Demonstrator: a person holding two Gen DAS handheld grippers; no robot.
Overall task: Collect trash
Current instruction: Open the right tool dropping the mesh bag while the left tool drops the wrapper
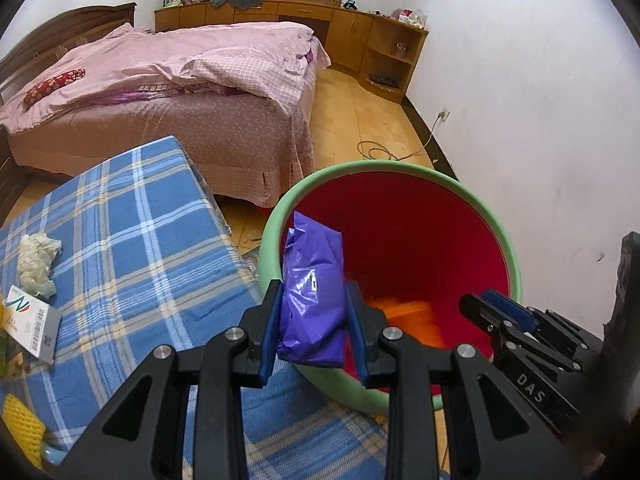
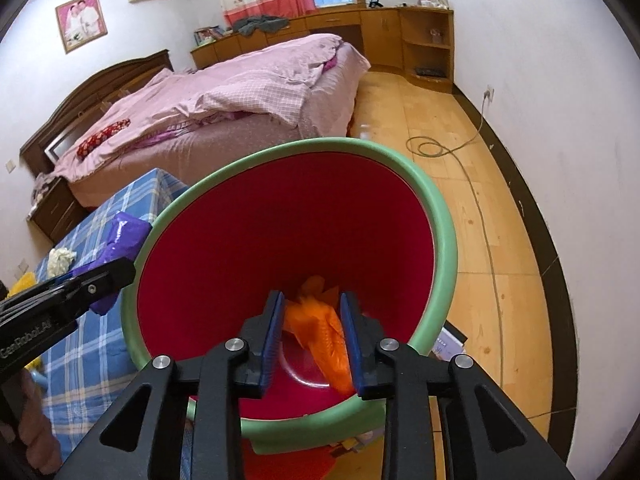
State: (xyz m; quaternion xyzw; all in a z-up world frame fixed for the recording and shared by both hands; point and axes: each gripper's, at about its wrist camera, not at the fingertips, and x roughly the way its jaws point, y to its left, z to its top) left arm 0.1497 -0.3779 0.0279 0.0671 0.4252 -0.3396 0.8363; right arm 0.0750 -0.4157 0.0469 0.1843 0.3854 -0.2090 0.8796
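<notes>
Gripping a purple packet (image 1: pixel 314 292) in my left fingers (image 1: pixel 276 320) above the bin's green rim (image 1: pixel 280 208); only the right view shows my right fingers (image 2: pixel 348 332) parted around orange trash (image 2: pixel 320 320).

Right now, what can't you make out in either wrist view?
- Bin floor: both views, orange wrapper and jaws cover it.
- Orange wrapper, left wrist view: blurred, shape unclear.
- Whether right jaws touch the wrapper: cannot tell.
- Card print on the plaid cloth: too small, cut by the left edge.
</notes>
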